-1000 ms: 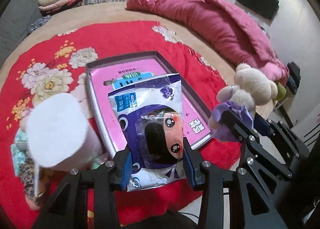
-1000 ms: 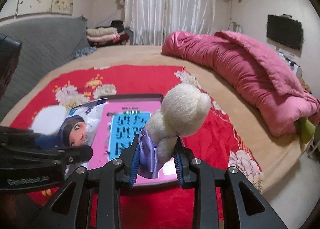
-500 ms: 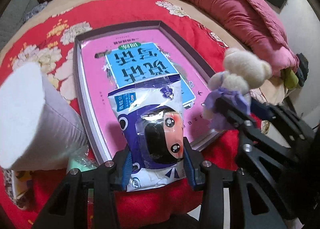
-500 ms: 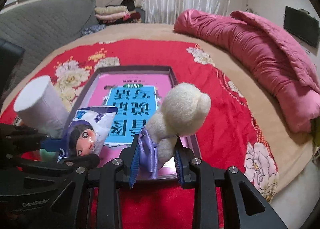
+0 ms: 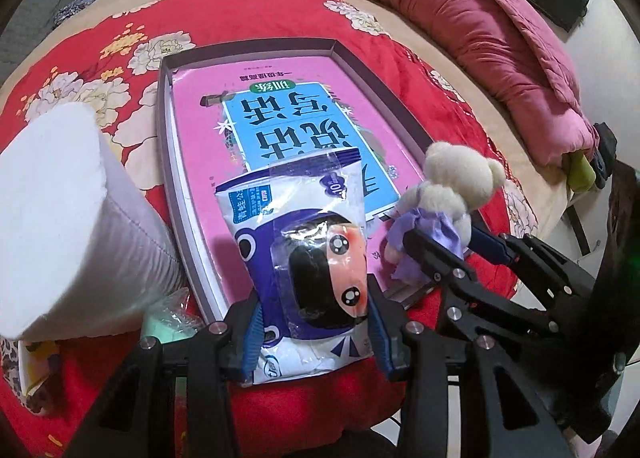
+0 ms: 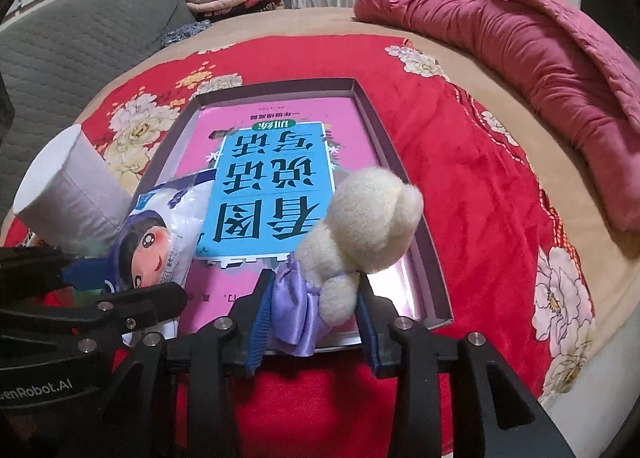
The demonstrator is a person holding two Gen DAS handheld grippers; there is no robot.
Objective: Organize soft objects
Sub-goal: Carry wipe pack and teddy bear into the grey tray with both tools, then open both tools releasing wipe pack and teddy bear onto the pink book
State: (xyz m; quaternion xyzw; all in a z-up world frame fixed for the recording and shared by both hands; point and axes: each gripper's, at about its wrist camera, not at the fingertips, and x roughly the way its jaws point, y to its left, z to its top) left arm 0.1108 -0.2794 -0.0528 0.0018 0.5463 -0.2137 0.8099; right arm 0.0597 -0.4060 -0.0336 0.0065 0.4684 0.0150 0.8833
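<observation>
My right gripper, jaws just easing apart around the plush bear over the tray's near right corner, sits beside my left gripper, clamped on the doll packet.

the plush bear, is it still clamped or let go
Being let go: the right hand-held gripper has just been opening, with the plush bear between its jaws over the tray. Whether the pads touch it, I cannot tell.
</observation>
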